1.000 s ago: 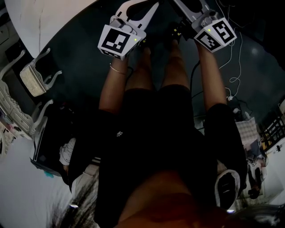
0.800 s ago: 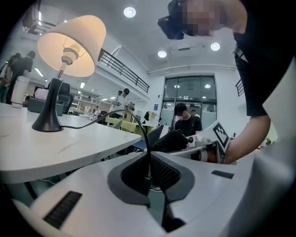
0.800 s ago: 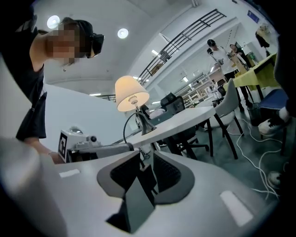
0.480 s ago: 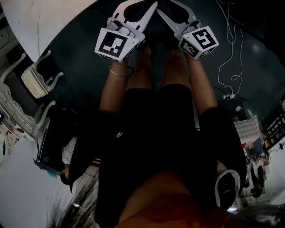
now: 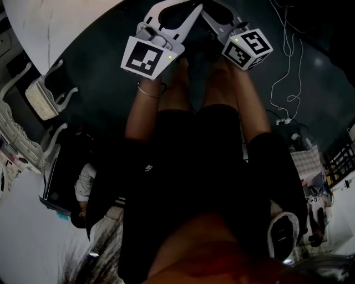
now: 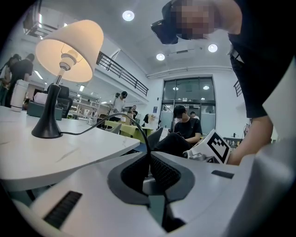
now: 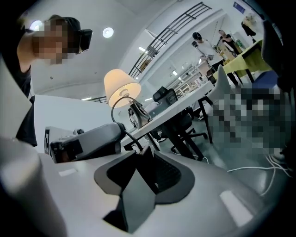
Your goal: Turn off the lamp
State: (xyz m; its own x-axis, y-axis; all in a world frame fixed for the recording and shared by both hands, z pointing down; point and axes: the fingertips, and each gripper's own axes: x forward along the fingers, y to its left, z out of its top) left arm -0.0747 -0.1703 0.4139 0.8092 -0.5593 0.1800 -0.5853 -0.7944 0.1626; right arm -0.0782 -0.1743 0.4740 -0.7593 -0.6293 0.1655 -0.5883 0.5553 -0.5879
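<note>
The lamp stands lit on a white table, with a cream shade and a black base. Its black cord arcs from the base into my left gripper, whose pads are shut on it. In the right gripper view the lamp glows behind and the cord loops down to my right gripper. Those jaws are closing, with a dark stretch of cord between them; I see no pad pressing on it. From the head view, the left gripper and the right gripper sit close together above the person's knees.
White chairs and the table's curved edge lie to the left over a dark floor. Loose white cables trail on the right. An office chair stands under the table. A seated person and others are in the background.
The right gripper has swung left and lower, drawing close beside the left gripper. The left gripper has hardly moved.
</note>
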